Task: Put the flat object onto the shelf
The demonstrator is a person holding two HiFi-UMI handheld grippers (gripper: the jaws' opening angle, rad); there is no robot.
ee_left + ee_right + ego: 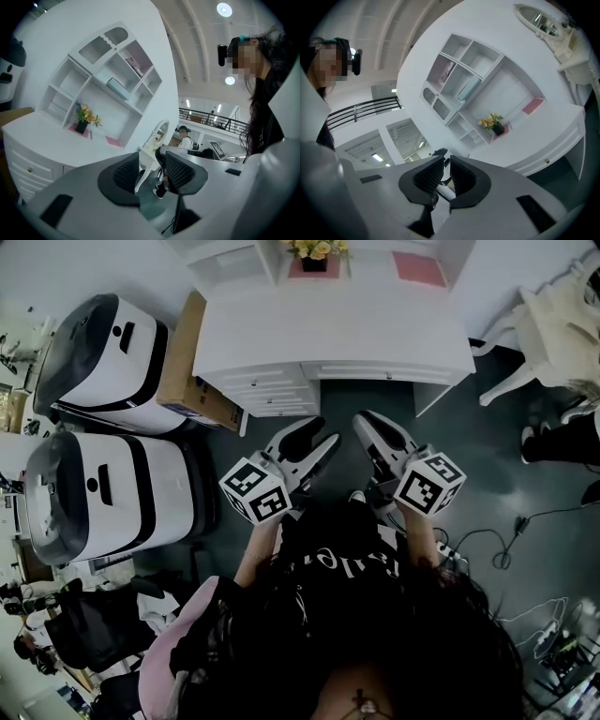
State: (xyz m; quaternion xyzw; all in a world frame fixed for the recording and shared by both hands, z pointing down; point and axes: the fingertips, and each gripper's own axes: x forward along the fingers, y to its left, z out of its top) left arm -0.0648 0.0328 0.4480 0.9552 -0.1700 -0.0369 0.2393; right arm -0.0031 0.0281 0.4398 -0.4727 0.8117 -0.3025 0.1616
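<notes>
A white desk (337, 334) carries a white shelf unit (93, 79) (473, 79). A flat pale blue object (116, 87) (468, 88) lies tilted in the shelf's middle compartment. Both grippers hang in the air in front of the desk, below its drawer edge and apart from it. My left gripper (321, 432) (151, 157) is open, with a clear gap and nothing between its ribbed pads (126, 171). My right gripper (364, 423) (446, 164) is shut with nothing in it.
A yellow flower pot (314, 251) and pink mats (419, 268) sit on the desk. Two large white-and-black machines (112, 352) (112, 493) and a cardboard box (187, 362) stand at the left. A white chair (553, 324) and floor cables (506, 549) are at the right.
</notes>
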